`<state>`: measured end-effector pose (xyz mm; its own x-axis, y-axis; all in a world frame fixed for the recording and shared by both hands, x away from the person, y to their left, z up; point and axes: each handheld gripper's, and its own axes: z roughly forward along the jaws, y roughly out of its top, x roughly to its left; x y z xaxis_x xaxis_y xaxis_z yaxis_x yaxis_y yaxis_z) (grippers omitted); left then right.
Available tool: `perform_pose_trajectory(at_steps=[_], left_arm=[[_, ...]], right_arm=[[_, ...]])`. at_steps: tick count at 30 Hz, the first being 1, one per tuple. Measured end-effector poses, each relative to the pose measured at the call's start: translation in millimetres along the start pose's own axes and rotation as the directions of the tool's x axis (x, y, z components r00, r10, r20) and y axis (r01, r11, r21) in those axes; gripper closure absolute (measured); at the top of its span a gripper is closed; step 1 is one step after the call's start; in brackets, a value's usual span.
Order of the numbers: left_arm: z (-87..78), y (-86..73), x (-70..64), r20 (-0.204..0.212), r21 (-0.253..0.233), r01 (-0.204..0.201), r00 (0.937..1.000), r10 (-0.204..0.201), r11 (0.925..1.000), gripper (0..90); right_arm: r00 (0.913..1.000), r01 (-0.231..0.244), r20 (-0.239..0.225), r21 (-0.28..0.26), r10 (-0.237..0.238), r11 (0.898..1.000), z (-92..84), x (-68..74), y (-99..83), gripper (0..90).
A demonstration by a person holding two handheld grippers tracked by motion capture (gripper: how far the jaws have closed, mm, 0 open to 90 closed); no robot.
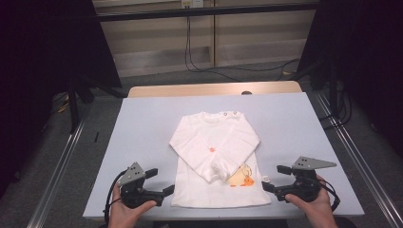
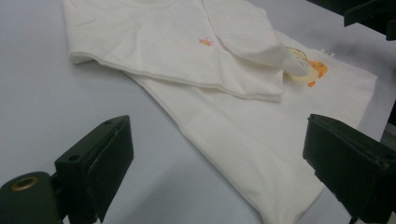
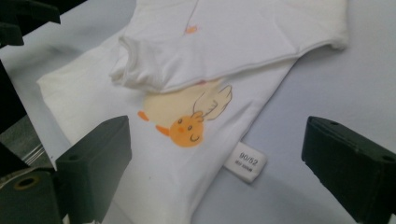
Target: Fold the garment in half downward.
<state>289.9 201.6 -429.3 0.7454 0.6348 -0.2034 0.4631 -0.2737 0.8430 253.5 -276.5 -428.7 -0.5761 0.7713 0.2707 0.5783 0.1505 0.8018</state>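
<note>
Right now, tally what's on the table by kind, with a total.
White long-sleeved shirt, both sleeves folded across its front: 1
Handheld grippers, jaws open, at the shirt's lower corners: 2 (left gripper, right gripper)
Total: 3

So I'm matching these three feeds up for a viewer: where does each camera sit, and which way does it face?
High view: above the person's side, looking forward and down on the table and white shirt; both hands, left gripper and right gripper show.
Left gripper view: rides the left gripper, facing the shirt's hem corner; its open jaws show.
Right gripper view: rides the right gripper, facing the size tag; open jaws show.
All share the orange bird print.
</note>
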Motion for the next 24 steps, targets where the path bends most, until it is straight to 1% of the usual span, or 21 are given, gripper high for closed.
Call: perform_pose_trajectory(at_steps=[1, 3, 5, 6, 7, 8, 9, 10, 12, 14, 15, 17, 18, 19, 20, 21, 22, 23, 24], left_arm=[[-0.5, 1.0, 1.0, -0.004, -0.006, -0.004, 1.0, 0.004, 1.0, 8.4], [-1.0, 3.7, 3.1, -0.007, -0.028, 0.0, 1.0, 0.0, 0.9996, 7.8], [-1.6, 7.6, 5.9, -0.021, -0.052, -0.006, 0.9998, 0.005, 0.9986, 6.2], [-1.9, 9.0, 7.1, -0.023, -0.055, -0.007, 0.9997, 0.006, 0.9985, 5.6], [-1.8, 10.2, 8.6, -0.028, -0.069, -0.009, 0.9996, 0.007, 0.9976, 5.5], [-1.9, 11.1, 9.7, -0.024, -0.072, -0.02, 0.9995, 0.018, 0.9972, 4.2], [-1.8, 11.7, 10.9, -0.031, -0.08, -0.031, 0.9991, 0.028, 0.9963, 3.3], [-1.2, 12.3, 11.7, -0.04, -0.089, -0.027, 0.9989, 0.024, 0.9956, 3.4], [0.4, 13.3, 13.8, -0.037, -0.095, -0.027, 0.999, 0.024, 0.9951, 3.4], [1.2, 14.4, 15.1, -0.059, -0.107, -0.037, 0.9978, 0.031, 0.9936, 3.3], [0.9, 15.5, 16.3, -0.062, -0.115, -0.036, 0.9977, 0.029, 0.9927, 3.3], [-0.2, 18.3, 16.9, -0.076, -0.158, -0.032, 0.9969, 0.02, 0.9869, 3.3], [-0.2, 19.7, 17.2, -0.073, -0.171, -0.029, 0.9972, 0.017, 0.9848, 3.1], [0.1, 21.0, 18.0, -0.073, -0.175, -0.024, 0.9973, 0.011, 0.9843, 2.6], [0.1, 22.1, 19.2, -0.067, -0.174, -0.025, 0.9977, 0.013, 0.9845, 2.5], [0.8, 22.6, 20.1, -0.07, -0.182, -0.027, 0.9975, 0.014, 0.983, 2.6], [1.2, 23.2, 21.1, -0.079, -0.176, -0.026, 0.9968, 0.013, 0.9841, 2.9], [2.3, 23.6, 23.1, -0.077, -0.176, -0.024, 0.997, 0.01, 0.9841, 2.9], [2.9, 24.1, 24.9, -0.076, -0.174, -0.018, 0.9971, 0.005, 0.9845, 2.9]], right_arm=[[1.0, 0.001, 0.002, -0.007, -0.001, 1.0, -0.8, -1.3, 0.6, 5.6], [0.9998, -0.015, -0.013, -0.021, 0.015, 1.0, -1.6, -3.6, 1.6, 5.7], [0.9999, -0.005, -0.012, -0.029, 0.005, 1.0, -1.4, -5.4, 2.8, 4.3], [0.9997, -0.013, -0.019, -0.04, 0.012, 0.999, -0.8, -6.5, 4.1, 4.5], [0.9998, -0.01, -0.016, -0.043, 0.009, 0.999, -0.6, -7.4, 4.9, 4.8], [0.9999, -0.008, -0.007, -0.05, 0.007, 0.999, -0.1, -8.0, 6.4, 4.7], [1.0, -0.005, 0.008, -0.057, 0.005, 0.998, 0.6, -8.8, 8.1, 5.1], [0.9998, -0.006, 0.017, -0.063, 0.007, 0.998, 1.0, -9.9, 10.1, 5.8], [0.9997, -0.013, 0.019, -0.082, 0.014, 0.997, 1.2, -12.1, 13.6, 4.8], [0.9989, -0.021, 0.04, -0.086, 0.024, 0.996, 2.0, -14.4, 16.0, 5.4], [0.9983, -0.022, 0.052, -0.084, 0.026, 0.996, 2.6, -15.8, 16.9, 5.5], [0.9976, -0.02, 0.064, -0.09, 0.026, 0.996, 3.3, -18.5, 18.5, 6.5], [0.9974, -0.01, 0.07, -0.086, 0.016, 0.996, 4.5, -19.7, 19.9, 6.4], [0.9966, -0.006, 0.082, -0.086, 0.013, 0.996, 5.7, -20.5, 21.3, 6.3], [0.9969, 0.0, 0.078, -0.094, 0.008, 0.996, 7.5, -21.9, 23.2, 6.3], [0.998, 0.0, 0.063, -0.095, 0.006, 0.996, 9.5, -23.2, 25.2, 6.4], [0.998, -0.001, 0.064, -0.097, 0.007, 0.995, 11.4, -23.6, 27.3, 6.4], [0.9979, 0.009, 0.065, -0.105, -0.002, 0.994, 13.5, -24.1, 29.6, 6.5], [0.9981, 0.008, 0.061, -0.114, -0.001, 0.993, 15.7, -24.7, 31.9, 7.0]])
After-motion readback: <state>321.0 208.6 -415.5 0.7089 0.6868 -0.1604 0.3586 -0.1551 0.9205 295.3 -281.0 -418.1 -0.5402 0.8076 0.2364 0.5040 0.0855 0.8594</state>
